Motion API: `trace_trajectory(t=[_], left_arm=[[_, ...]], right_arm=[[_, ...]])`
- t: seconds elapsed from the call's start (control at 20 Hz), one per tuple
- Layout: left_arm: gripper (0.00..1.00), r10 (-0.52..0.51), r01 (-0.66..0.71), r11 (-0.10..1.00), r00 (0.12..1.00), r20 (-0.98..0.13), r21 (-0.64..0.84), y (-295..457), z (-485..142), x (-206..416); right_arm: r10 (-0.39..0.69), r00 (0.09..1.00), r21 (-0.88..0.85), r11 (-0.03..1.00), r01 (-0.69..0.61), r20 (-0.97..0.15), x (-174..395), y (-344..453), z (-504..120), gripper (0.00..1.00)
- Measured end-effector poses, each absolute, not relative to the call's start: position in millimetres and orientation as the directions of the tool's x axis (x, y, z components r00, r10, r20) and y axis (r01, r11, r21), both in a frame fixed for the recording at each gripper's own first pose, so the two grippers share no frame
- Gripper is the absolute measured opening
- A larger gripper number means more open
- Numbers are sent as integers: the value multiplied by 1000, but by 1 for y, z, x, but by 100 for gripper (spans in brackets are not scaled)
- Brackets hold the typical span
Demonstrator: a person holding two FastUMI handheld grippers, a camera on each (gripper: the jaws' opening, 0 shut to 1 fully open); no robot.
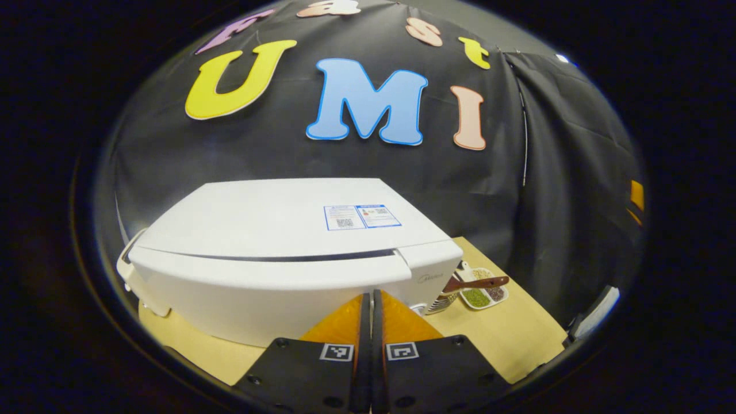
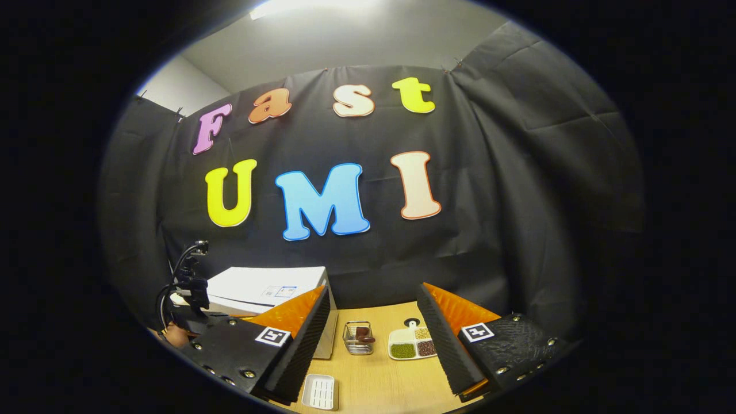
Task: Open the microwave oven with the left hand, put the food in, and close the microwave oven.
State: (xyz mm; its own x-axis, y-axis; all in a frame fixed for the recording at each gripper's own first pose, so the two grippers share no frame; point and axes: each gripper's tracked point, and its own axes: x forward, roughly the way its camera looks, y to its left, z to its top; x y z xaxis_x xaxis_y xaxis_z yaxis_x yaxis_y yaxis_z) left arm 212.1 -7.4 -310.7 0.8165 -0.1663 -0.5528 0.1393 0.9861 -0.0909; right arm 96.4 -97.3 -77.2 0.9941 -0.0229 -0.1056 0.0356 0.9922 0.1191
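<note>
Left gripper view: microwave oven sat door shut, long axis across the frame, front facing the camera, on the wooden table. Left gripper was just in front of its lower right, fingers pressed together on nothing. Divided food tray lay right of it, near the table edge. Right gripper view: right gripper hung with fingers wide apart above open tabletop, tray and wire basket between them.
</note>
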Motion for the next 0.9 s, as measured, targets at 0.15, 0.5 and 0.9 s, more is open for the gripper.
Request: trace_trajectory(t=[0.15, 0.5, 0.9], left_arm=[[7, -166, 125, 986, 818, -551, -111, -6, -310, 217], [7, -146, 118, 989, 806, -574, -85, 2, -320, 221], [7, -33, 33, 999, 928, -372, -7, 26, -186, 200]], right_arm=[[-21, 994, 130, 991, 35, -107, 96, -95, -77, 93], [-16, 993, 109, 994, 28, -113, 90, -91, -79, 92], [53, 994, 131, 991, -41, -92, 113, -69, -54, 92]])
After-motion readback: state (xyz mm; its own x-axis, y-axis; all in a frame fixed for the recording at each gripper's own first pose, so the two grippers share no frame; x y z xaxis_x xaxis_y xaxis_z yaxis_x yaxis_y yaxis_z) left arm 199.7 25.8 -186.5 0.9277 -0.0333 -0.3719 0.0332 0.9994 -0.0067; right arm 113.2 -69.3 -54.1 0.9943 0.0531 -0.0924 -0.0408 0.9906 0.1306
